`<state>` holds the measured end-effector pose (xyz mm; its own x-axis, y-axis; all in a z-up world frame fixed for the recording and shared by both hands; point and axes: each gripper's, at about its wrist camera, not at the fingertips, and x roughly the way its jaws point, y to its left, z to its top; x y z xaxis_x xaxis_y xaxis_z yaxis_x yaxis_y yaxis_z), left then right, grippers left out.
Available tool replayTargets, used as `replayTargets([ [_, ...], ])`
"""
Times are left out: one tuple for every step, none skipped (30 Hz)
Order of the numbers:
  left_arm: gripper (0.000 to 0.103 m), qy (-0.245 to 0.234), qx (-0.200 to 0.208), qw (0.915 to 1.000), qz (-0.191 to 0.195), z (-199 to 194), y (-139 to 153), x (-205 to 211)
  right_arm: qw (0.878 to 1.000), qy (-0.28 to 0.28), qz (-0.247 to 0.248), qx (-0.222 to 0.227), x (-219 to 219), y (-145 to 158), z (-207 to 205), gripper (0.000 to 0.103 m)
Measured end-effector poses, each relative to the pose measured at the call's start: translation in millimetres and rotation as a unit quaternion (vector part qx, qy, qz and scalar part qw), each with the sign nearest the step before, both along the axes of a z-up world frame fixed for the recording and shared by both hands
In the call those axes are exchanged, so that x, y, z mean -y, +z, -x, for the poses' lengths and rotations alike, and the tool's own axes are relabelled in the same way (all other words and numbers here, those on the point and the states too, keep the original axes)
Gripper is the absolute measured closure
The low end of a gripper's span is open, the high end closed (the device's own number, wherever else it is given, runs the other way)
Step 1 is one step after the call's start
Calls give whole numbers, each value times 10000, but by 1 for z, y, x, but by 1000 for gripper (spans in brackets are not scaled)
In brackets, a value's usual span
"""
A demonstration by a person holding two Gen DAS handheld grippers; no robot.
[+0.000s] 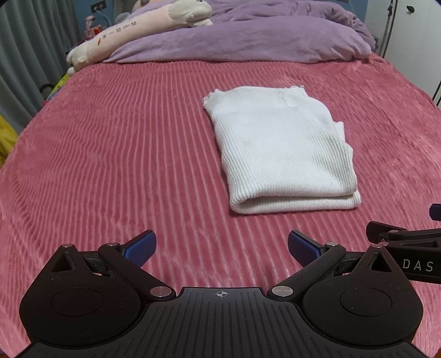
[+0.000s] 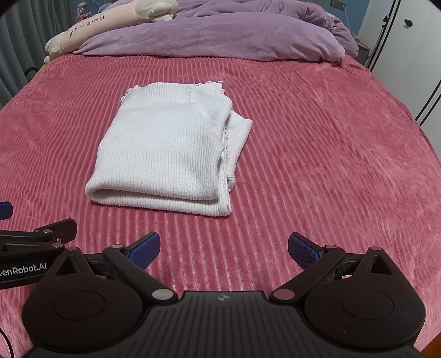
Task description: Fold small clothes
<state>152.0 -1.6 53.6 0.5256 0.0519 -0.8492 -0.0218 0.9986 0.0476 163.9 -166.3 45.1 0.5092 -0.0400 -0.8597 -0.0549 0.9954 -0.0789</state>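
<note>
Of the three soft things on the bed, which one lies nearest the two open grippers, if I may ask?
The folded white garment, alone on the pink bedspread. The purple duvet and plush toy lie at the far end.

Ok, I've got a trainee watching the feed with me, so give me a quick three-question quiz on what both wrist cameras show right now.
1. True or false: the left gripper is clamped on the white knit garment.
2. Multiple choice: where does the garment's rounded folded edge lie? A) toward the purple duvet B) toward the grippers C) hidden under the plush toy
3. Fill in: the garment lies on a ribbed ______ blanket.

Key:
1. False. Both the left gripper and the right gripper stand open, short of the garment, holding nothing.
2. B
3. pink
</note>
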Motion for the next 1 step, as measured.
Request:
replayTargets([
  [0, 1, -2, 10000, -2, 0, 0, 0, 10000, 1, -3, 4, 0, 0, 0, 4],
])
